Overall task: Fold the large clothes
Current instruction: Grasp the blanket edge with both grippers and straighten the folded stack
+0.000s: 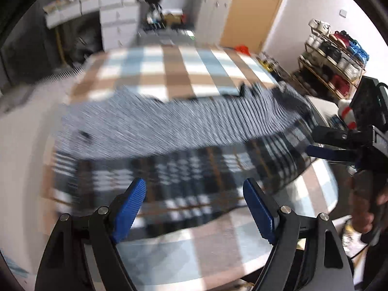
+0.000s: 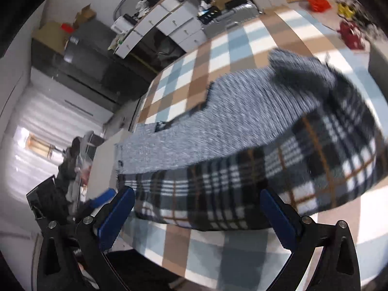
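Both blue-padded grippers, left (image 1: 194, 208) and right (image 2: 197, 215), gape empty above a half-folded plaid fleece garment with grey lining (image 2: 242, 169) on the checked tablecloth (image 2: 206, 247)

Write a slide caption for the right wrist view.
Open right hand-held gripper above a plaid garment with grey lining on a checked cloth.

The folded garment (image 1: 169, 145) is lying on the table (image 1: 169, 68), its folded-over upper layer (image 2: 218, 126) sitting on the far half; the left gripper (image 1: 194, 208) is hanging over the near edge; the right gripper (image 2: 196, 215) is hovering beside it, to the right; shelves (image 1: 334, 55) are standing behind, at right; drawers (image 2: 174, 24) are standing beyond the table's far side.
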A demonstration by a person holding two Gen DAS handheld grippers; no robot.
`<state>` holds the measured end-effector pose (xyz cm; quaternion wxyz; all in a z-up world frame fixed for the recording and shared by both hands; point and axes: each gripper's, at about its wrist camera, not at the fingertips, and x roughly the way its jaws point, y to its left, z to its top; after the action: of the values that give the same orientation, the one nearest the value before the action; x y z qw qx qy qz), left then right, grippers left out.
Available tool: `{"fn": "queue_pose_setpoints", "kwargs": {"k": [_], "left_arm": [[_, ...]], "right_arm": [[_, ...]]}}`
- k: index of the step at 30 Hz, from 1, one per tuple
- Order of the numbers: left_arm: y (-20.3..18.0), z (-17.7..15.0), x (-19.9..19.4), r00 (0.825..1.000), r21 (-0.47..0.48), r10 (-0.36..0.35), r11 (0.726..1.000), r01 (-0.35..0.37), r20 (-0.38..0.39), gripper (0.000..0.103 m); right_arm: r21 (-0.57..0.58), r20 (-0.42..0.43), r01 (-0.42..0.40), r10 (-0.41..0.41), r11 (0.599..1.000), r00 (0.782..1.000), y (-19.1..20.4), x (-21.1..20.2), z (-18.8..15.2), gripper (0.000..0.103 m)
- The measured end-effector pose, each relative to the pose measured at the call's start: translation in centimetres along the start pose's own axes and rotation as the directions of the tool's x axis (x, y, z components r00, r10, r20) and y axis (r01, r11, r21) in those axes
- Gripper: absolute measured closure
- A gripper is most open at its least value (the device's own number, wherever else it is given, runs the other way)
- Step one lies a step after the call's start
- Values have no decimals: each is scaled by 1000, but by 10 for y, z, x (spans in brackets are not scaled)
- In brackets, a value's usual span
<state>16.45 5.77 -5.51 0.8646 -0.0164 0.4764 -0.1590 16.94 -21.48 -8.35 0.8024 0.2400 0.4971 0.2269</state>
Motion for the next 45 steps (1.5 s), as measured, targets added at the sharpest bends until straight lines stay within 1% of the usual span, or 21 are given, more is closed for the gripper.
{"fn": "queue_pose_setpoints", "kwargs": {"k": [1, 2, 4, 6, 8, 9, 10, 12, 13, 14, 16, 17, 19, 22, 24, 28, 31, 32, 34, 38, 45], "left_arm": [[0, 0, 13, 1000, -2, 13, 1000, -13, -18, 24], [-1, 0, 21, 998, 12, 62, 998, -62, -26, 24], [1, -1, 36, 992, 22, 111, 994, -110, -57, 24], [14, 0, 43, 996, -20, 56, 998, -58, -66, 23], [22, 0, 44, 998, -45, 19, 999, -22, -58, 20], [21, -1, 44, 998, -32, 24, 999, -26, -59, 19], [19, -2, 44, 998, -2, 41, 999, -41, -54, 18], [13, -5, 47, 996, 45, 72, 997, -70, -45, 18], [12, -6, 46, 996, 50, 77, 996, -75, -46, 18], [12, -6, 45, 996, 48, 78, 996, -75, -48, 18], [12, -4, 45, 995, 43, 74, 997, -71, -60, 17], [11, -4, 43, 995, 46, 76, 996, -74, -61, 17], [8, -5, 44, 995, 59, 89, 995, -86, -53, 17], [8, -5, 46, 995, 58, 90, 994, -87, -44, 17], [9, -6, 47, 996, 47, 83, 996, -81, -41, 17], [11, -7, 47, 996, 15, 78, 997, -78, -39, 18], [9, -6, 47, 995, 8, 96, 995, -95, -33, 18], [7, -6, 45, 995, 6, 101, 995, -100, -23, 18], [3, -7, 39, 995, 5, 103, 995, -103, 5, 18], [-6, -9, 32, 997, 19, 60, 998, -61, 39, 18], [-28, -4, 42, 997, 102, 65, 992, -68, 31, 18]], "right_arm": [[33, 4, -3, 3, 999, 1000, -11, 6, -1, 0], [72, 8, -11, 11, 997, 1000, -22, 10, 0, 0], [164, 28, -76, 72, 984, 997, -46, 17, 3, 0], [255, 85, -172, 156, 951, 984, -64, 15, 0, 0], [294, 146, -220, 184, 930, 972, -77, 11, -3, 1], [289, 150, -223, 185, 931, 971, -78, 16, -3, 1], [274, 149, -211, 176, 938, 973, -77, 18, -4, 0], [183, 132, -105, 81, 978, 988, -56, 26, -5, 0], [157, 125, -65, 46, 986, 991, -48, 29, -8, 0], [98, 120, 11, -23, 995, 992, -34, 35, -11, 0], [29, 127, 90, -93, 996, 987, -20, 41, -15, 0], [23, 141, 96, -99, 995, 985, -18, 40, -16, 0], [28, 175, 68, -72, 997, 982, -20, 35, -18, 0], [44, 197, -35, 26, 998, 980, -28, 20, -21, 0], [81, 233, -114, 93, 990, 968, -33, 2, -25, 0], [160, 330, -170, 109, 972, 938, -56, -36, -34, 0], [242, 314, -205, 123, 948, 941, -75, -38, -39, 0], [262, 307, -202, 117, 944, 945, -78, -35, -42, 0], [326, 278, -137, 43, 935, 960, -85, -31, -49, 0], [369, 242, -61, -33, 928, 970, -92, -21, -57, 0], [376, 206, -19, -63, 926, 977, -99, -10, -49, 0]]}}
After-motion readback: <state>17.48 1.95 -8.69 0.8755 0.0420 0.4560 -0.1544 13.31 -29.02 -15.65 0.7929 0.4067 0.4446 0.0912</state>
